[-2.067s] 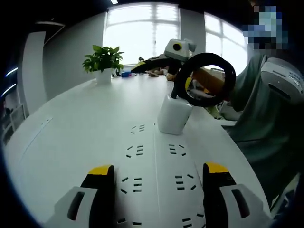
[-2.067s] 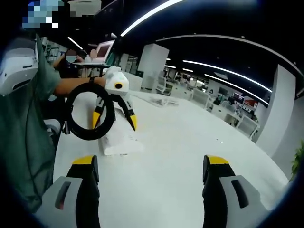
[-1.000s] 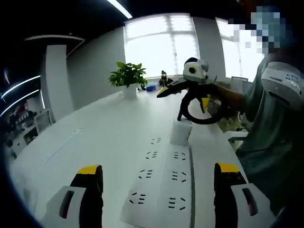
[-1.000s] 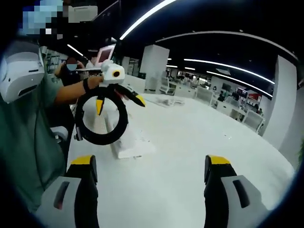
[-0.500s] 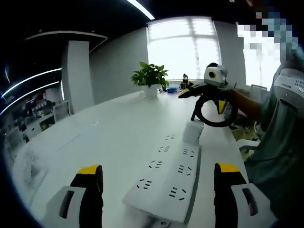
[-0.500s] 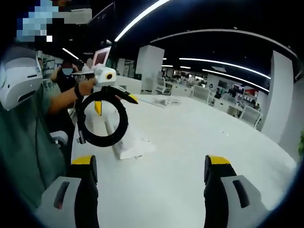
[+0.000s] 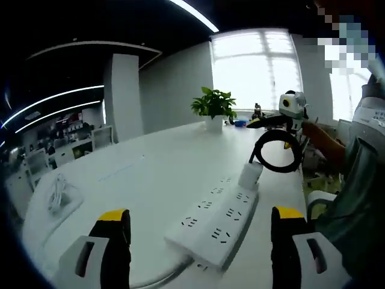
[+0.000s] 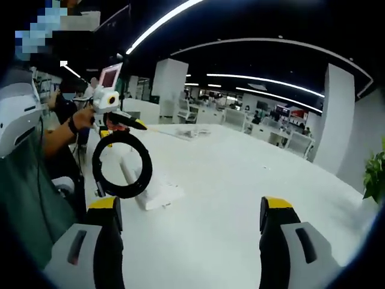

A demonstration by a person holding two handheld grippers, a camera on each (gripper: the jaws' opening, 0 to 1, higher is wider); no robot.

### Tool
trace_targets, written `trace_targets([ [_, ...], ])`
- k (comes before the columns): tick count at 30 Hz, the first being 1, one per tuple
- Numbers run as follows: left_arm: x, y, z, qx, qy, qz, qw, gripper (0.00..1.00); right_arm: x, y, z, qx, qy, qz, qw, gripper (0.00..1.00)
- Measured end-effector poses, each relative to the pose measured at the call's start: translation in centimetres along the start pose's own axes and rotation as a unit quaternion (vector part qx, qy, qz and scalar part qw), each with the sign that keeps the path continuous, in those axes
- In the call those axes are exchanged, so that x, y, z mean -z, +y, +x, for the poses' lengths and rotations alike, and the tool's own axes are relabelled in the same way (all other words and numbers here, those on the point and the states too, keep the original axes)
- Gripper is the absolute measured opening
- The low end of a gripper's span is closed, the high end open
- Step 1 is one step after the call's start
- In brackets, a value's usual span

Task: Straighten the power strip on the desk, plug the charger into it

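Observation:
A white power strip (image 7: pixel 218 221) lies on the white desk (image 7: pixel 144 174), running away from me between my left gripper's (image 7: pixel 201 214) open jaws. A white charger (image 7: pixel 250 175) stands plugged in at its far end, and a black coiled cable (image 7: pixel 278 151) rises from it as a loop. Beyond the loop, my right gripper (image 7: pixel 269 128) hovers. In the right gripper view, the same loop (image 8: pixel 122 164) stands over the charger and strip (image 8: pixel 154 194). Behind it is the left gripper (image 8: pixel 120 128). My right gripper (image 8: pixel 190 205) is open and holds nothing.
A potted plant (image 7: pixel 213 107) stands at the desk's far end. A coil of white cable (image 7: pixel 58 194) lies at the left. The strip's own cord (image 7: pixel 150 279) trails toward me. The person's green sleeve (image 8: pixel 30 198) is at the desk edge.
The left gripper's camera has drawn back and up from the strip, so its near end and cord now show. The charger stays plugged in. Both grippers remain open.

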State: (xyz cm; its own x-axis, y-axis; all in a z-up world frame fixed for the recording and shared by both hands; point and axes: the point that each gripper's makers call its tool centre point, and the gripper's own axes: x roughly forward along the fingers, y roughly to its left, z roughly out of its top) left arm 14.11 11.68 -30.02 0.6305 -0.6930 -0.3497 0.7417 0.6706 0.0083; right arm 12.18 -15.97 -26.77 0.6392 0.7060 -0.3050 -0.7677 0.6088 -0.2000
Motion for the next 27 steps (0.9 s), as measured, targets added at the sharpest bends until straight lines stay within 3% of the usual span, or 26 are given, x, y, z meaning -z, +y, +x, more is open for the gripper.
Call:
trace_targets([
  [3,-0.2,0.4,-0.9,-0.026,-0.010,-0.022,0.9994,0.99,0.0,0.5,0.0,0.005,0.004,0.005,1.0000,0.96],
  [5,-0.3,0.4,-1.3,-0.033,-0.016,-0.028,0.9989,0.99,0.4,0.1,-0.4,0.030,0.013,0.007,0.9994,0.96],
  [8,0.1,0.4,-1.7,-0.041,-0.015,-0.034,0.9984,0.99,0.2,-0.1,-0.4,0.040,0.003,0.023,0.9989,0.95],
  [14,0.8,0.2,-2.2,-0.054,-0.007,-0.041,0.9977,0.99,-0.6,0.7,-0.4,0.039,-0.014,0.039,0.9984,0.96],
  [21,0.8,0.1,-3.2,-0.072,-0.005,-0.036,0.9967,0.99,0.2,1.3,-0.3,0.046,-0.002,0.057,0.9974,0.96],
  [27,0.0,-0.5,-3.8,-0.073,-0.009,-0.024,0.9970,0.96,-0.3,2.1,-0.4,0.043,-0.001,0.053,0.9977,0.96],
])
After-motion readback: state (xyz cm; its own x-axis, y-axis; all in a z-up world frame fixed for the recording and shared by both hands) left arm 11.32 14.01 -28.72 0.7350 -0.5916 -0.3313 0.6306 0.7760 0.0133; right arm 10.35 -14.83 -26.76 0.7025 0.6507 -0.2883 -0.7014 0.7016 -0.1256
